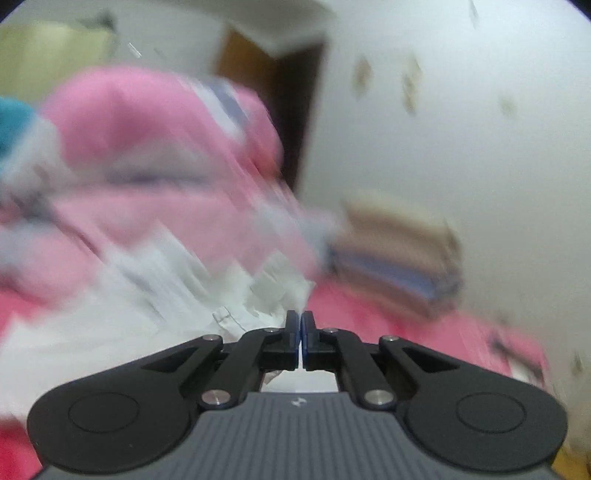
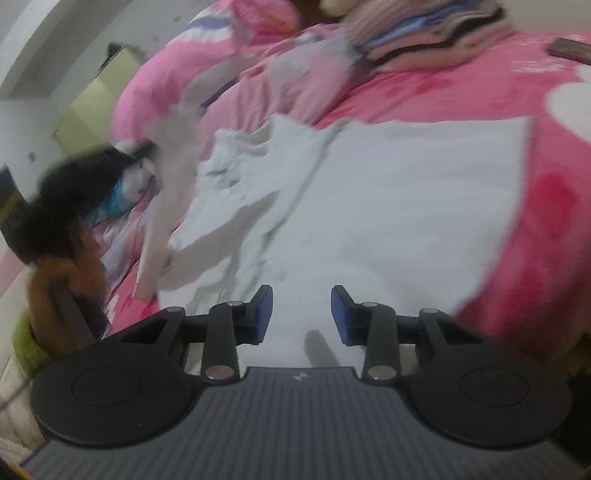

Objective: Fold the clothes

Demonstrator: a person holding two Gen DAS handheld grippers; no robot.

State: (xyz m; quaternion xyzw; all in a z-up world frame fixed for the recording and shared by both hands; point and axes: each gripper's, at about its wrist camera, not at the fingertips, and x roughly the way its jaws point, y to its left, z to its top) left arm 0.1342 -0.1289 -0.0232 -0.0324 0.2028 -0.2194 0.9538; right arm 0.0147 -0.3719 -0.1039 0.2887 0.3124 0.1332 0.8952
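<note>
one white garment (image 2: 388, 192), two grippers

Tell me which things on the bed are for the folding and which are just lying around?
For the folding:
- white shirt, spread on the bed
- left gripper, shut
- right gripper, open over the shirt

Just lying around:
- pink bedcover
- pile of folded clothes
- pink pillow
- dark flat thing at the far edge, too blurred to name
</note>
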